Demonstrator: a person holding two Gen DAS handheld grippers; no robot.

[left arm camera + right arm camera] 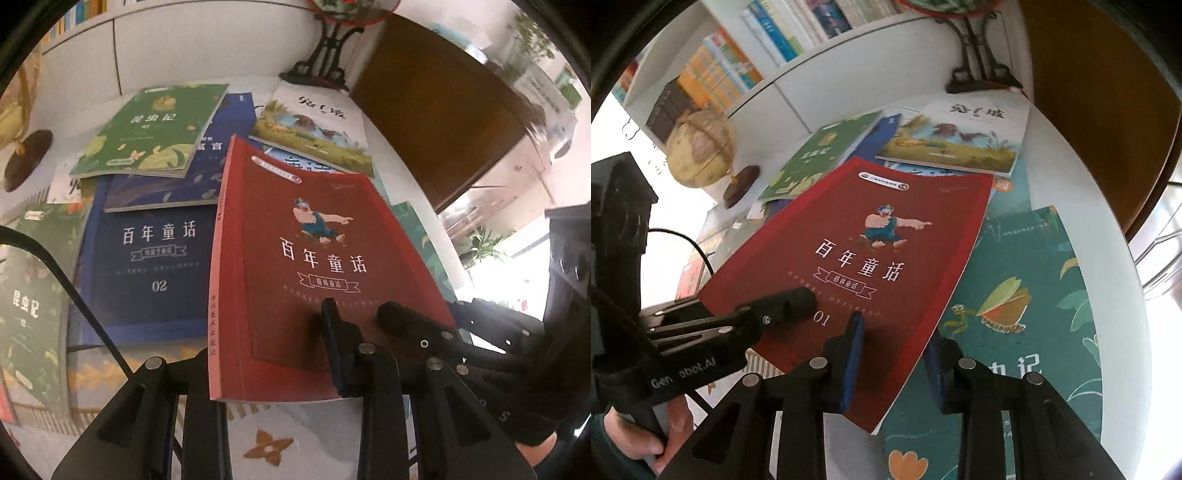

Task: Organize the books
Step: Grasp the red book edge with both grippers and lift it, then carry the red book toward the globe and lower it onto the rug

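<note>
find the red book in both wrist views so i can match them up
Left wrist: red book fills the centre, spine at its left, near edge between the left gripper fingers.
Right wrist: red book lies centre-left, tilted, its corner between the right gripper fingers.
Shared landmark: black ornate stand at the top.

Study or library, bookshelf point(738, 62), globe point(700, 149), books

Red book point(295, 266) with white lettering, navy book point(147, 273), teal insect-patterned book point(1027, 317).
</note>
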